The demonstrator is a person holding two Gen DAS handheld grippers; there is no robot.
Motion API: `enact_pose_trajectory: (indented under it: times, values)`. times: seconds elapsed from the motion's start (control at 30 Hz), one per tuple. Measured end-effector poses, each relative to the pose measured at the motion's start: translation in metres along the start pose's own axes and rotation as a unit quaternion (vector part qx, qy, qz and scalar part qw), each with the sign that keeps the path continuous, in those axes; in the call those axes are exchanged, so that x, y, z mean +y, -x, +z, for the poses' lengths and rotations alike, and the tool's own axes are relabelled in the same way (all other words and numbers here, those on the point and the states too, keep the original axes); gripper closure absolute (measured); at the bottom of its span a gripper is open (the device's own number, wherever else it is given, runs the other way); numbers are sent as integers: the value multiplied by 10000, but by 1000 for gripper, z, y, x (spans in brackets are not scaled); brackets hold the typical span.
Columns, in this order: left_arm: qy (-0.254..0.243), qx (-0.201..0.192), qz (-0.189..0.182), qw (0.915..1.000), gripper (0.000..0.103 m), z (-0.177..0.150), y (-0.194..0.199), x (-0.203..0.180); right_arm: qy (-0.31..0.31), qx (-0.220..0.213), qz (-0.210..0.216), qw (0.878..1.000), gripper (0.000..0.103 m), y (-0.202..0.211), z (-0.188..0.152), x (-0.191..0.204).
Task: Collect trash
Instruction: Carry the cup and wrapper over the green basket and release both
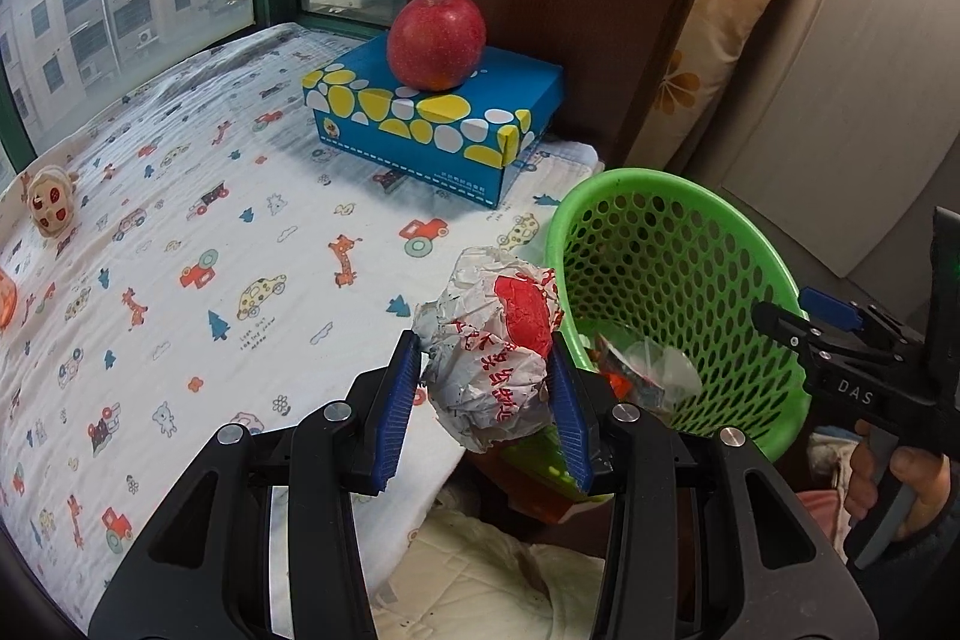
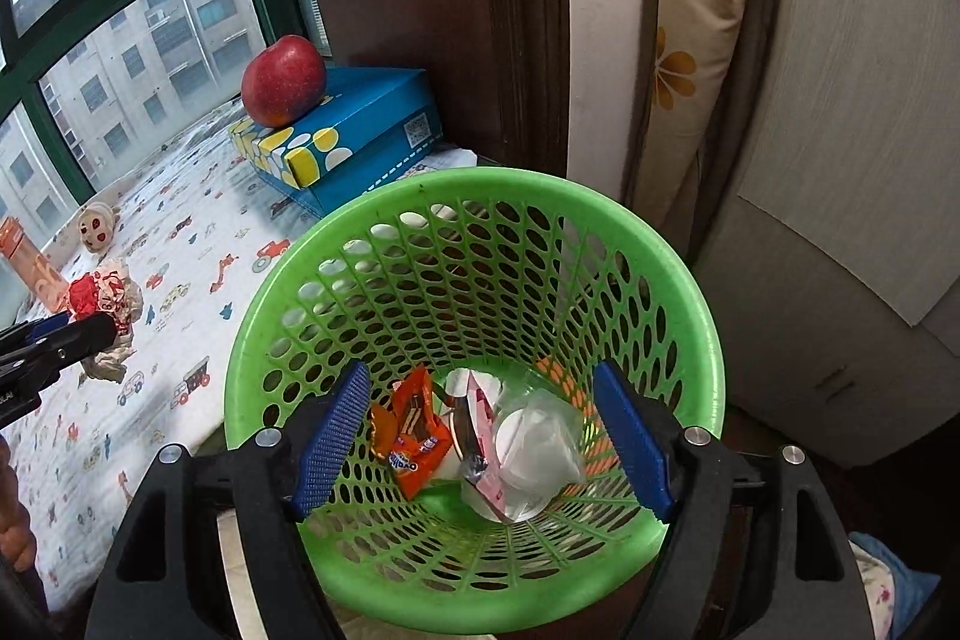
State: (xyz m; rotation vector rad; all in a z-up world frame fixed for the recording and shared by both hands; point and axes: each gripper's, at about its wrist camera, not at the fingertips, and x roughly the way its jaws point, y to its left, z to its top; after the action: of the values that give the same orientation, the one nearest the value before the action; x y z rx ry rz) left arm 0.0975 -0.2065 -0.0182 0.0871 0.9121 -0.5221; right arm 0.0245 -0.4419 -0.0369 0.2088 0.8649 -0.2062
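Beyond patterned bedding (image 1: 180, 196), left gripper (image 1: 483, 370) pinches crumpled wrapper (image 1: 492, 358); right gripper (image 2: 480, 436) spread, basket (image 2: 690, 280) rim partly hidden.

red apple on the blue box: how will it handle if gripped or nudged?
The round red apple looks smooth and glossy, so probably slippery in the pads. It likely rolls if nudged, sitting high on the blue spotted cardboard box. Probably rigid and heavy for its size.

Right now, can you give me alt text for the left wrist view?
The left gripper grips a crumpled paper wrapper beside a tilted green basket holding trash. Behind, a red apple sits on a blue box on a patterned sheet; the right gripper shows at right.
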Motion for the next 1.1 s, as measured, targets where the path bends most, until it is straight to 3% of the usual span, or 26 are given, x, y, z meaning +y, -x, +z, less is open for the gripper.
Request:
enact_pose_trajectory:
  times: [0.37,0.8,1.1]
  values:
    - [-311,206,-225,9991,61,2,-22,-39,-234,-193,17,9995,26,25,-8,-19]
    - [-498,403,-431,9970,57,0,-45,-68,-471,-84,153,9987,26,25,-27,-28]
    - [-466,321,-506,9971,37,1,-45,-67,-546,-37,221,9983,26,24,-33,-29]
